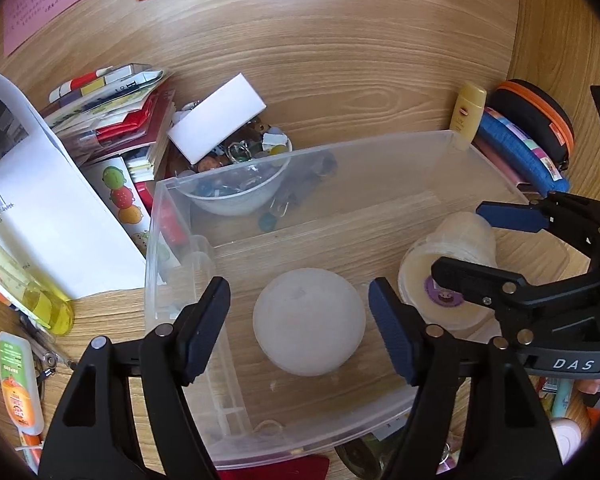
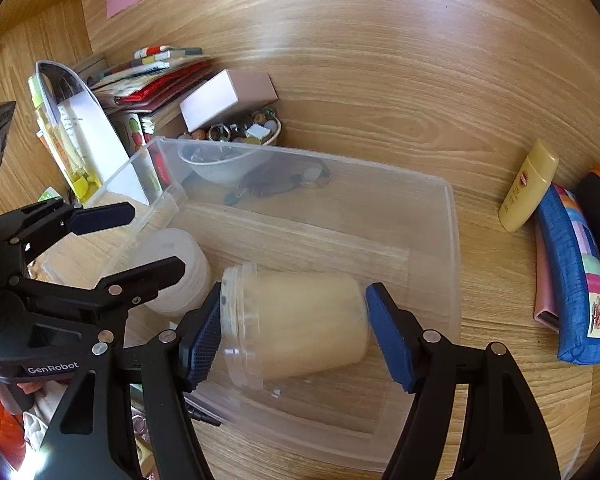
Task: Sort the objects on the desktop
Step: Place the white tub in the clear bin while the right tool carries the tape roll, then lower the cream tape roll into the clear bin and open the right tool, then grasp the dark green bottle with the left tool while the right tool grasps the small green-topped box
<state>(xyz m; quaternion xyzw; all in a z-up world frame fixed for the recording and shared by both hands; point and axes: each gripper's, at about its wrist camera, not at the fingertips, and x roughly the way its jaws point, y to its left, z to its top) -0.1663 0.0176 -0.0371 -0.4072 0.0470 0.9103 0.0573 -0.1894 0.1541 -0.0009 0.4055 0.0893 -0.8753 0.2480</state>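
Observation:
A clear plastic bin stands on the wooden desk. Inside it lie a frosted white round jar and a clear jar of pale yellow contents on its side. My left gripper is open, its fingers either side of the white jar with gaps. My right gripper is open around the yellow jar; the left pad is at the lid, the right pad is slightly apart from the base.
A white bowl of small trinkets, a white box and a book stack lie behind and left of the bin. A yellow tube, blue pouch and black case lie to the right. An oil bottle stands left.

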